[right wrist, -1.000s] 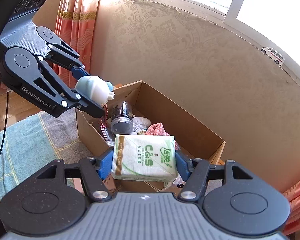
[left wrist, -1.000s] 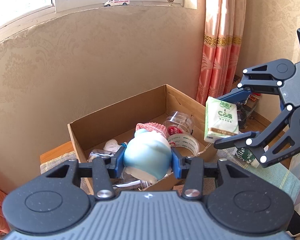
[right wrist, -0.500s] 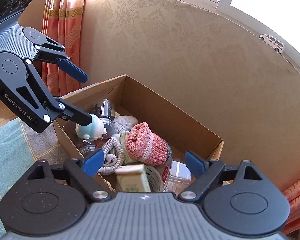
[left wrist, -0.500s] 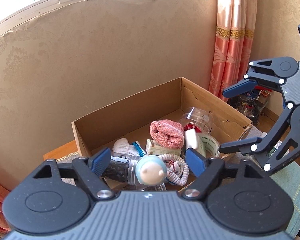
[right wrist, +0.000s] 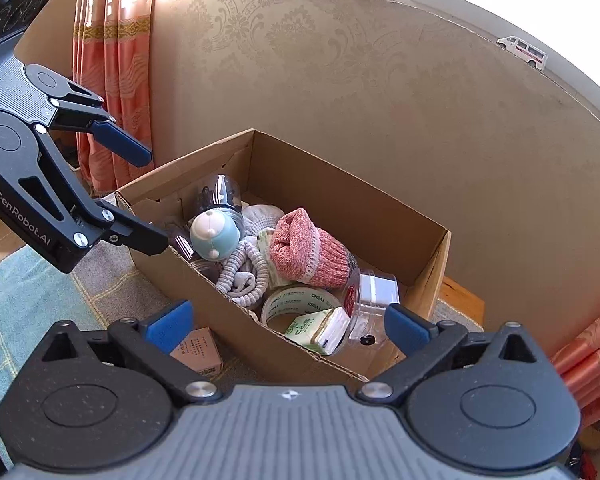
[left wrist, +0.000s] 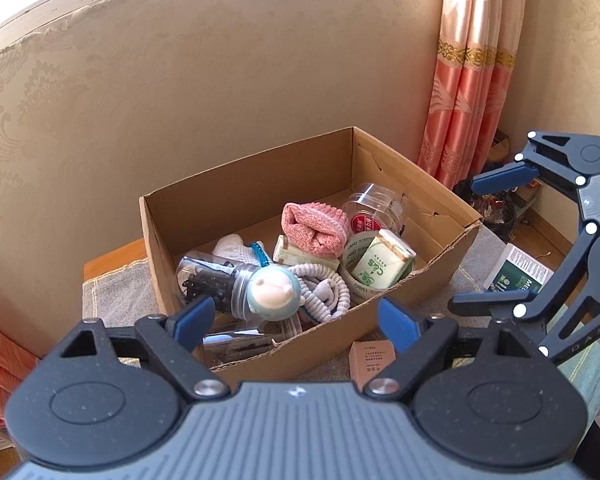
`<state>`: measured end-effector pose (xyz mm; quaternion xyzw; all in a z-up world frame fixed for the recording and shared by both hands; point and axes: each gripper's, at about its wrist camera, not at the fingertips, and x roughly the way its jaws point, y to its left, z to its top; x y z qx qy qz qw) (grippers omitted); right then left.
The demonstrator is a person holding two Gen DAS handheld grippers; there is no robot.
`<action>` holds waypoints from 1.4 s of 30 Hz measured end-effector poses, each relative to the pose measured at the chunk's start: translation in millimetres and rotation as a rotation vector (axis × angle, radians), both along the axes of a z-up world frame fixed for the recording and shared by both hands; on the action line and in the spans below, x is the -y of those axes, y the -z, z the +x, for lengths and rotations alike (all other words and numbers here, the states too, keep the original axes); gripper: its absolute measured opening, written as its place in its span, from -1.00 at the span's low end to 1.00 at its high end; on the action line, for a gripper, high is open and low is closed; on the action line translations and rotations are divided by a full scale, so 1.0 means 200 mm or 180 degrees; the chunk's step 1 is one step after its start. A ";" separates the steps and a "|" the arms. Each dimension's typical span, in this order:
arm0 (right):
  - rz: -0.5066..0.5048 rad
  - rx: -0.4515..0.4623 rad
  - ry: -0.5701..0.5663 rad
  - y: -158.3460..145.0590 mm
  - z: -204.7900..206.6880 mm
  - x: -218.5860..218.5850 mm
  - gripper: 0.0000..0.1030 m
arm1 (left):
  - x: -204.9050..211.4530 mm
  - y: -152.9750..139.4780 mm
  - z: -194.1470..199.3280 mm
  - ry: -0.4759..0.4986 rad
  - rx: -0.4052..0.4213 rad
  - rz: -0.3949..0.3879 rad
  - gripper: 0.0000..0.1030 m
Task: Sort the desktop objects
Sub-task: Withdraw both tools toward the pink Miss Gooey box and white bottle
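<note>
An open cardboard box point(left wrist: 260, 184) point(right wrist: 340, 196) holds several items. A blue round toy point(left wrist: 274, 294) point(right wrist: 214, 236) lies at its near left on a clear jar. A green-and-white tissue pack point(left wrist: 382, 264) point(right wrist: 318, 328) rests on a tape roll point(right wrist: 300, 300), beside a pink knitted sock point(left wrist: 314, 228). My left gripper point(left wrist: 294, 320) point(right wrist: 156, 199) hovers over the box's near edge, jaws opening, nothing between them. My right gripper point(right wrist: 288, 324) point(left wrist: 463, 242) hangs at the box's right end, jaws also opening and empty.
A small pink carton point(left wrist: 370, 360) point(right wrist: 198, 350) lies on the grey cloth just in front of the box. A green-and-white packet point(left wrist: 516, 272) sits to the right. The wall is close behind the box, with a salmon curtain point(left wrist: 472, 80) at its right corner.
Both grippers have opened: the left let go of the blue toy, the right of the tissue pack. Both things now lie in the box, and the right gripper sank a little.
</note>
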<state>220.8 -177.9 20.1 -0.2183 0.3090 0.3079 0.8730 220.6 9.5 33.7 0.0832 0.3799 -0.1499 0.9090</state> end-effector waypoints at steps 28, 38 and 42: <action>0.0191 -0.0321 0.0803 0.31 -0.40 0.12 1.00 | 0.18 0.27 -0.22 -0.0363 -0.0365 0.0158 0.74; 0.0105 -0.0256 0.0941 0.30 -0.40 0.17 1.00 | 0.21 0.40 -0.18 -0.0330 -0.0532 0.0159 0.74; 0.0008 -0.0117 0.1102 0.28 -0.36 0.24 1.00 | 0.21 0.44 -0.15 -0.0343 -0.0607 0.0163 0.74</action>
